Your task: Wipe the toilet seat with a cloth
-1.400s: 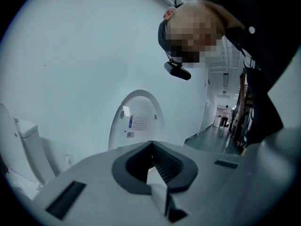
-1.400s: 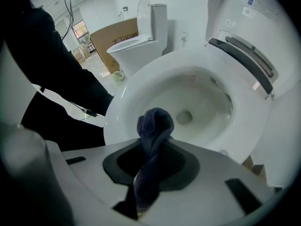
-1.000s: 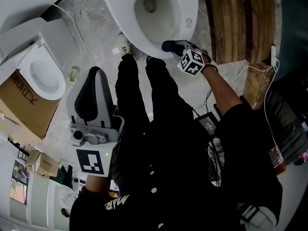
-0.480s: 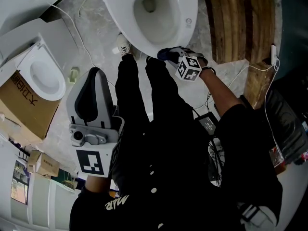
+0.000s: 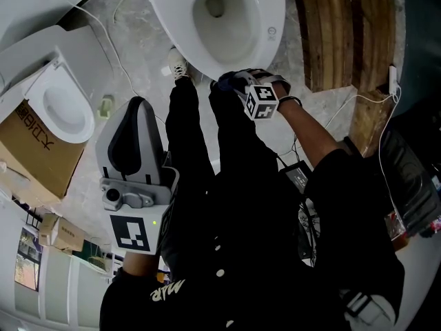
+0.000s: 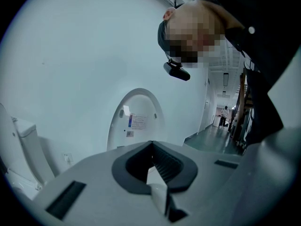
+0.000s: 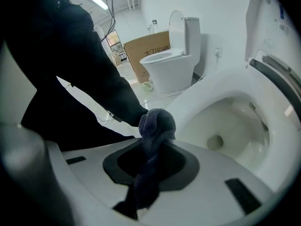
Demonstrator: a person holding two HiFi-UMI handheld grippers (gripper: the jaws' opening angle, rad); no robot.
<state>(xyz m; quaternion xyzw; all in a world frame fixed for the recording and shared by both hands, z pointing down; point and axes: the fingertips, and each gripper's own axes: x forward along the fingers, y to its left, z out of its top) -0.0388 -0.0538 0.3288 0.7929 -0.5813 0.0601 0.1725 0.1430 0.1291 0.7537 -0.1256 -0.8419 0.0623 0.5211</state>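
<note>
The white toilet seat (image 5: 270,19) rings an open bowl at the top of the head view. My right gripper (image 5: 238,85) is at the seat's near rim, shut on a dark blue cloth (image 5: 229,81) that bunches out past its jaws. In the right gripper view the cloth (image 7: 157,122) is pinched in my right gripper (image 7: 154,147) and its bunched end is level with the seat's front edge (image 7: 197,95); contact cannot be made out. My left gripper (image 5: 133,109) hangs low on the left, away from the toilet, jaws shut on nothing. In its own view my left gripper (image 6: 153,149) faces a wall.
A second toilet (image 5: 62,105) and a cardboard box (image 5: 27,150) stand on the left. Wooden planks (image 5: 344,26) lie right of the bowl. Cables and a power adapter (image 5: 298,176) lie on the floor. The person's black-clad legs and a shoe (image 5: 178,62) stand before the toilet.
My right gripper has slid left along the seat's near rim with the cloth. The left gripper has stayed put.
</note>
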